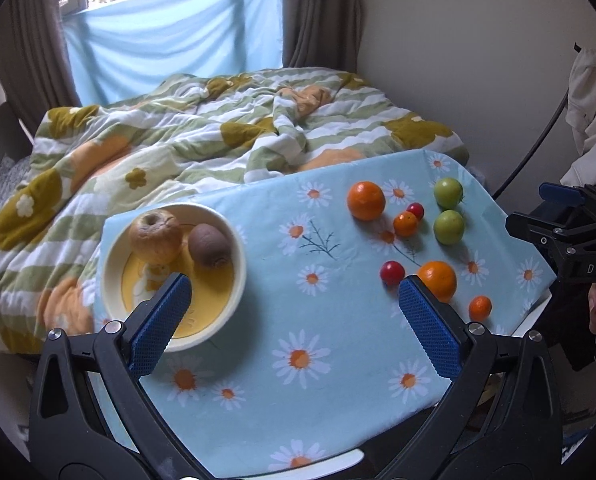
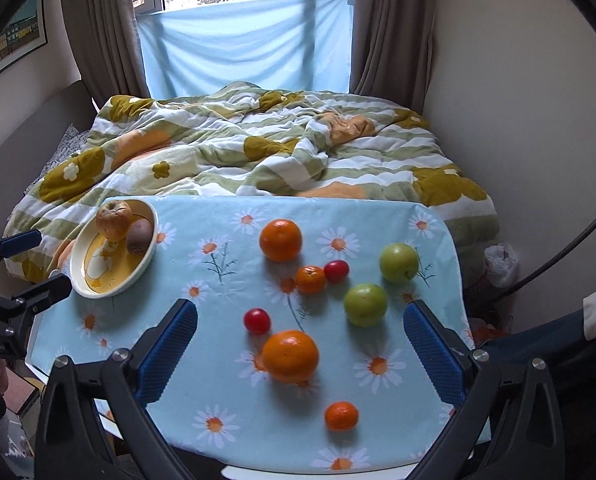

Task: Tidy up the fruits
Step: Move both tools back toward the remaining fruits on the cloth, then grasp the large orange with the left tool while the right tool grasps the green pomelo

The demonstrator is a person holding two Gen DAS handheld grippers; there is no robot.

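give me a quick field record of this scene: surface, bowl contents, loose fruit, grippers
surface: table under a blue daisy tablecloth, bed with striped quilt behind it
bowl: at the left, holds a wrinkled apple and a kiwi
loose oranges: two large, two small
loose green fruits: two
loose small red fruits: two
left gripper: open, empty, above the cloth by the bowl
right gripper: open, empty, above the loose fruit
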